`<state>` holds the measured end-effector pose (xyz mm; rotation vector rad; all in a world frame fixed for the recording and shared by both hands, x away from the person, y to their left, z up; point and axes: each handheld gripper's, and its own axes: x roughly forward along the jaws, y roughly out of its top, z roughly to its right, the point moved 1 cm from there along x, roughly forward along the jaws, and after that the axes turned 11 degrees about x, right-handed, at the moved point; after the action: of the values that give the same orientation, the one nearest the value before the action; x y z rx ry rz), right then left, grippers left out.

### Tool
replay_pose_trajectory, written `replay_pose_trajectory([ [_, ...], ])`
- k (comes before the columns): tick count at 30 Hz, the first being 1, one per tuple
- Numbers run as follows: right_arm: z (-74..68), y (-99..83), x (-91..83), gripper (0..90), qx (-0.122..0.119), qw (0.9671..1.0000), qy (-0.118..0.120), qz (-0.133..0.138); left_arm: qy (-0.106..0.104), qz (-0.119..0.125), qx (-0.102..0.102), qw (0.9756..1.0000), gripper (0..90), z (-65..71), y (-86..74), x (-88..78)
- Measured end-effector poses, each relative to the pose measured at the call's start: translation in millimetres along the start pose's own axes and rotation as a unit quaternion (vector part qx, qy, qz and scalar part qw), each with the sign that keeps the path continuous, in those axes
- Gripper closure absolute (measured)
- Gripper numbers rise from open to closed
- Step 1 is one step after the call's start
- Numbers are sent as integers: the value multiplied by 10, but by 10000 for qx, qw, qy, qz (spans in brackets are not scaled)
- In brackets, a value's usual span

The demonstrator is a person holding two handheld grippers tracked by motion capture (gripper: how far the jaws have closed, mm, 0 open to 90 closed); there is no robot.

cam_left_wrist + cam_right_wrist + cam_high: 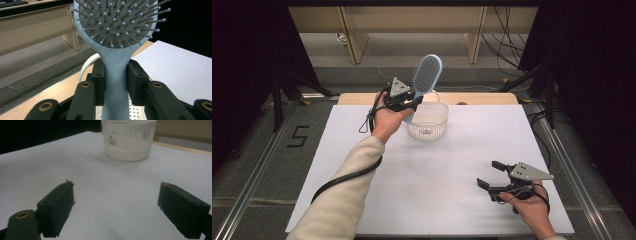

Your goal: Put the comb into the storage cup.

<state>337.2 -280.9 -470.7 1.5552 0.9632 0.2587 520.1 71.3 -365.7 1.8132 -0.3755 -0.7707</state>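
The hairbrush (427, 75) could tip or slip, in my judgement, because the left gripper (115, 75) pinches only its narrow handle while the broad bristled head stands high above; lowered crooked, it might catch the rim of the basket (428, 120) just beneath. The right gripper (492, 175) rests spread and empty, low over the counter (437, 200).

A basket (428, 120) was set on the far half of the table (437, 190), a little left of its middle. A hairbrush (426, 80) was held upright above the basket's left rim by the left gripper (409, 102), its handle clamped between the jaws and its head raised behind the basket. The right gripper (491, 174) was positioned near the table's front right corner, well apart from the basket, with nothing between its spread jaws.
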Motion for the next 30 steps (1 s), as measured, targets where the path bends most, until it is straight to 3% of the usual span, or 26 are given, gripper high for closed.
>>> replay_pose_trajectory([
  [30, 2, -1, -8, 145, 10, 10000, 4, -8, 53, -59, 46, 10000, 701, -12, 14, 190],
])
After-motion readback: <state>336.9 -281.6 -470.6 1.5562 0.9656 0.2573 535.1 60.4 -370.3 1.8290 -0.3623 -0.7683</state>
